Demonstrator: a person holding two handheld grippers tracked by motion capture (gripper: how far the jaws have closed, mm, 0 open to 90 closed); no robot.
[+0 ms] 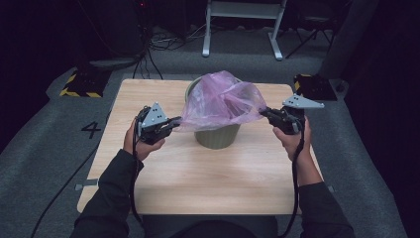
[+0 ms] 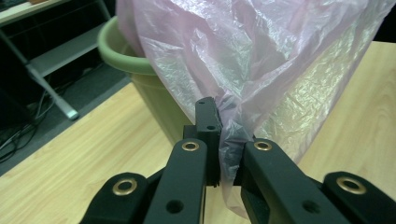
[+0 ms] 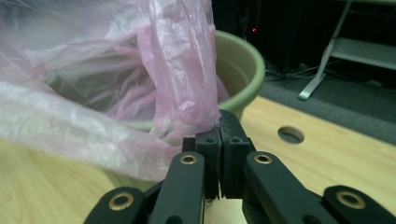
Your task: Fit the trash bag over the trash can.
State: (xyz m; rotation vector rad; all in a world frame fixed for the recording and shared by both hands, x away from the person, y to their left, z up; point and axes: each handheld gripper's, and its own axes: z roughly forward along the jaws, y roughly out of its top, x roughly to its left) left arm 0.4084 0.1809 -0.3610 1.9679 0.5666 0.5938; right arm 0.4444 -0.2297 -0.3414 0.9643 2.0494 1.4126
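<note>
Both my forearms reach in over the table, one gripper in each hand. My left gripper is clamped on the left edge of the pink bag; the film is bunched between its jaws. My right gripper pinches the opposite edge the same way. I hold the two sides apart so the mouth spreads wide above the green bin, which stands mid-table under the bag. I judge the next step is drawing the rim down over the bin's lip.

Dim room, lit tabletop, dark surroundings, soft low-resolution blur.
</note>
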